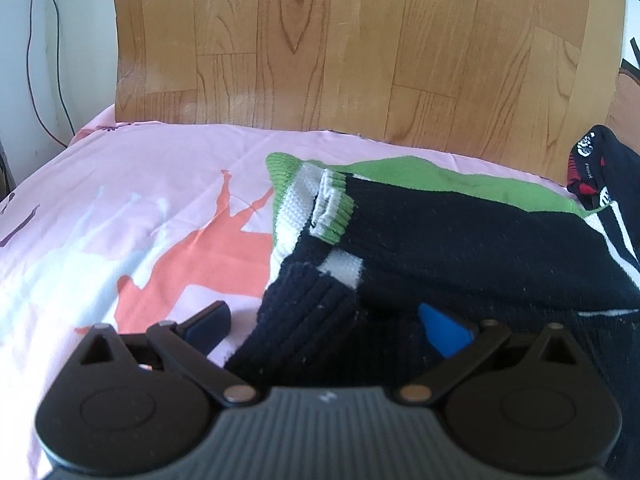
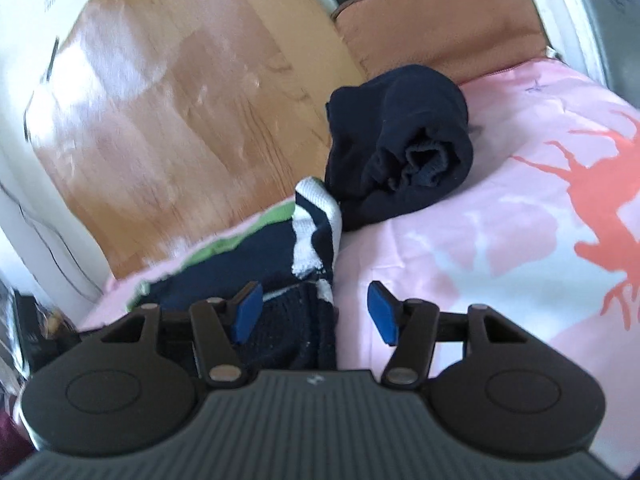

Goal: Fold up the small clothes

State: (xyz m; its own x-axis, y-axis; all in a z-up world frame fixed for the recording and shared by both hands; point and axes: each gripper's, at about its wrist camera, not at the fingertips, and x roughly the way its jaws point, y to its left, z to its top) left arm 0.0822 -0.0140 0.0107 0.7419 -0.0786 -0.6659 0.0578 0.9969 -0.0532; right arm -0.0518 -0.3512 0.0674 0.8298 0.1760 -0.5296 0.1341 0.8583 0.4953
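Note:
A knit sweater (image 1: 460,232) in navy, green and white lies crumpled on the pink sheet (image 1: 140,184). Its ribbed navy cuff (image 1: 304,312) sits between the widely spread fingers of my left gripper (image 1: 328,326), and neither blue pad presses on it. In the right wrist view the same sweater (image 2: 312,236) shows a white and navy striped edge sticking up. My right gripper (image 2: 315,312) is open too. Navy knit lies against its left pad (image 2: 248,312), while the right pad (image 2: 382,314) hangs free over the sheet (image 2: 460,240).
A rolled dark navy garment (image 2: 400,140) sits behind the sweater; it may be the dark garment with a red and white print (image 1: 600,176) at the right edge. A wood-pattern board (image 1: 340,48) stands at the bed's far edge, with a brown cushion (image 2: 440,28) beside it. Cables (image 1: 40,60) hang on the white wall.

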